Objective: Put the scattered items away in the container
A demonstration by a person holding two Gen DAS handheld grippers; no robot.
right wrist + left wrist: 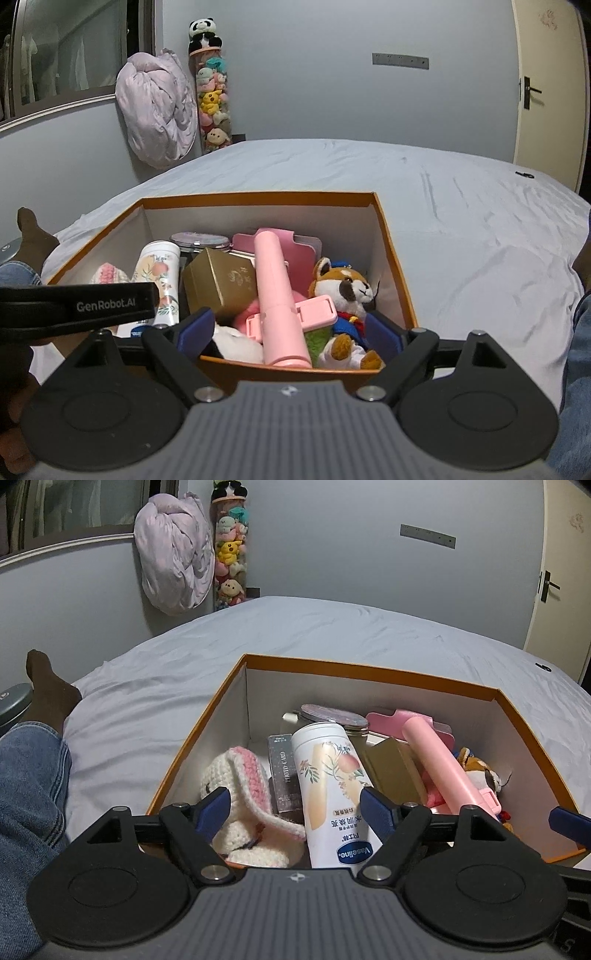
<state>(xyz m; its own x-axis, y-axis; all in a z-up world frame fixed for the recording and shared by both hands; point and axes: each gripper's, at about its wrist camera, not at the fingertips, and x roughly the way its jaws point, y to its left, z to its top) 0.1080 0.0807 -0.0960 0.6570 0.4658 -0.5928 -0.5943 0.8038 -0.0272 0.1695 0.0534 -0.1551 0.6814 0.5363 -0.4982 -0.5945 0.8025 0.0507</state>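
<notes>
box (391,236): 1 | bottle (332,786): 1 | plush toys: 2 | hand-held grippers: 2

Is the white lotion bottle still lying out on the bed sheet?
No, the lotion bottle lies inside the orange box, between the crocheted bunny and the gold box.

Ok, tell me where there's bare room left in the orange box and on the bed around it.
The orange box is crowded across its floor: Vaseline bottle, crochet bunny, gold box, pink stick and fox plush. Only a sliver shows behind the bunny, by the left wall. The bed sheet is bare beyond the far rim and right of the box.
</notes>
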